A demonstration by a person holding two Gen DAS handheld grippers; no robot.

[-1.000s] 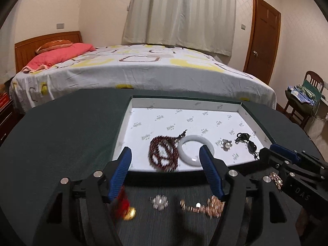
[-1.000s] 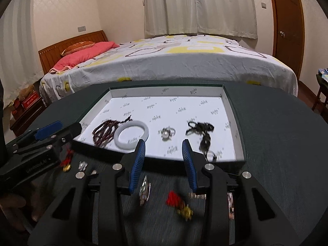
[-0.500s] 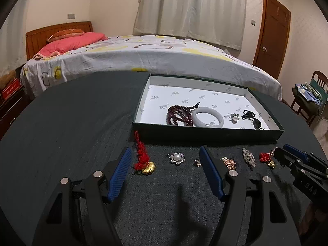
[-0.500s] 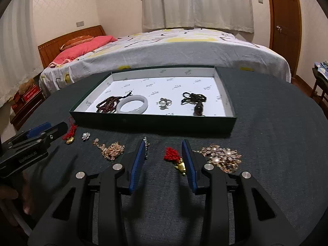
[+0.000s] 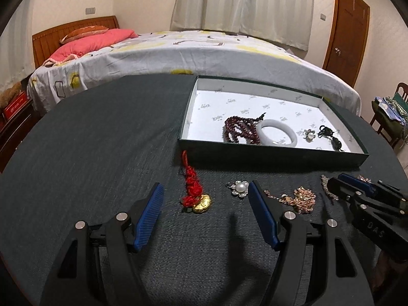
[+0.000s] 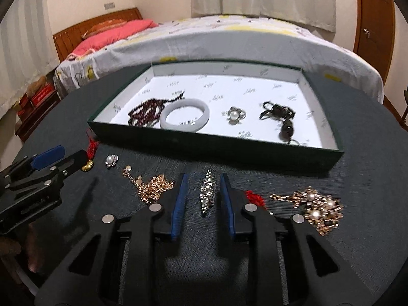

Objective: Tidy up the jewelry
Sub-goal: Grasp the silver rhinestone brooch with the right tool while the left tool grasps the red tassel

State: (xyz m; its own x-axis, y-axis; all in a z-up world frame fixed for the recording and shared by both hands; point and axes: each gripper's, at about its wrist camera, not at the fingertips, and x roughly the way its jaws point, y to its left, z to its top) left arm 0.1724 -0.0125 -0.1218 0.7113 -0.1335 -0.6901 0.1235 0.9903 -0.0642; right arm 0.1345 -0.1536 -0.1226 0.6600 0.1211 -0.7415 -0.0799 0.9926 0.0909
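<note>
A dark green tray (image 5: 267,153) with a white lining holds a dark red bead string (image 5: 239,131), a white bangle (image 5: 276,132), a pearl flower (image 5: 309,135) and a black pendant (image 5: 331,137). On the table in front lie a red knot charm with a gold piece (image 5: 195,191), a pearl brooch (image 5: 238,188) and a gold chain (image 5: 298,199). My left gripper (image 5: 205,201) is open around the charm. My right gripper (image 6: 201,193) is open, its fingers either side of a rhinestone bar (image 6: 207,191). A red charm (image 6: 255,197) and a pearl cluster necklace (image 6: 313,209) lie to its right.
The round table (image 5: 102,153) is covered in dark cloth. A bed (image 5: 191,51) stands close behind it, a wooden door (image 5: 349,25) at the back right, a chair with clothes (image 5: 390,117) at the far right.
Both grippers drew back from over the tray to the near side of the table and dropped lower. The right gripper shifted left, from the red charm to the rhinestone bar.
</note>
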